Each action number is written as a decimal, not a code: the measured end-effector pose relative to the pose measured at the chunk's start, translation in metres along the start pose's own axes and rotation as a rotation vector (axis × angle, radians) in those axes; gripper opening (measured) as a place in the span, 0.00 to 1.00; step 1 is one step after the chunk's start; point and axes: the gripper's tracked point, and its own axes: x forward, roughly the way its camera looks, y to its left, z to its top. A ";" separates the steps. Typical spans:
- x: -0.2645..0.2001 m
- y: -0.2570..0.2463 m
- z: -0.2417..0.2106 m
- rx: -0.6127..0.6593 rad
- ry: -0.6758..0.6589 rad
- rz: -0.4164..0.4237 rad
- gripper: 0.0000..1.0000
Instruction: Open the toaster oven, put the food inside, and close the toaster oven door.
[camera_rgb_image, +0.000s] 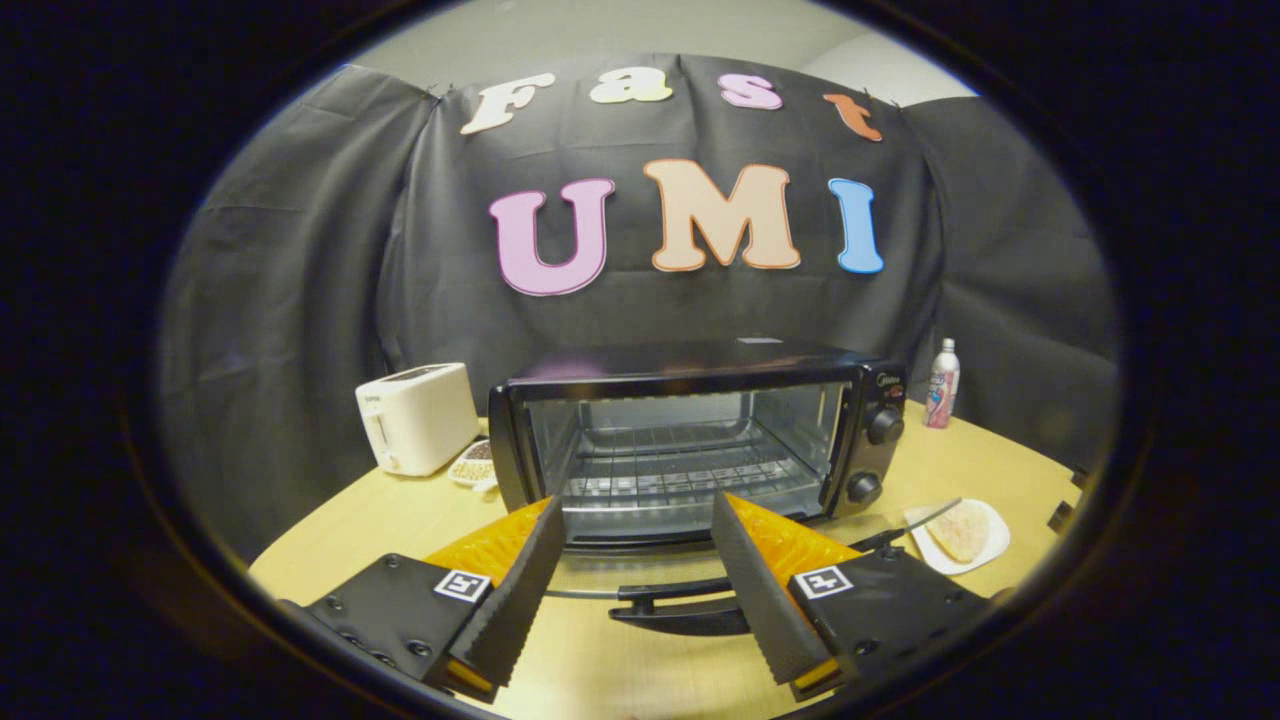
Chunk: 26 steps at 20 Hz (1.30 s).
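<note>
With the black toaster oven (690, 440) door (690, 600) already down, the tongs (640, 590), spread wide and empty, should swing right to the pale food (962, 530) on its white plate (990, 552) on the wooden bench (960, 460).

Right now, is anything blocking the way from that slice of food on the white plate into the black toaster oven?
Nothing visible does. The black toaster oven has its glass door folded down flat, its cavity open. The food slice lies on the white plate beside the oven. The open gripper holds nothing.
</note>
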 end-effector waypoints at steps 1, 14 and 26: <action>-0.001 -0.001 -0.002 -0.002 0.009 -0.002 0.93; 0.000 -0.007 -0.054 -0.025 0.144 -0.022 0.93; 0.018 -0.012 -0.098 0.022 0.267 -0.018 0.91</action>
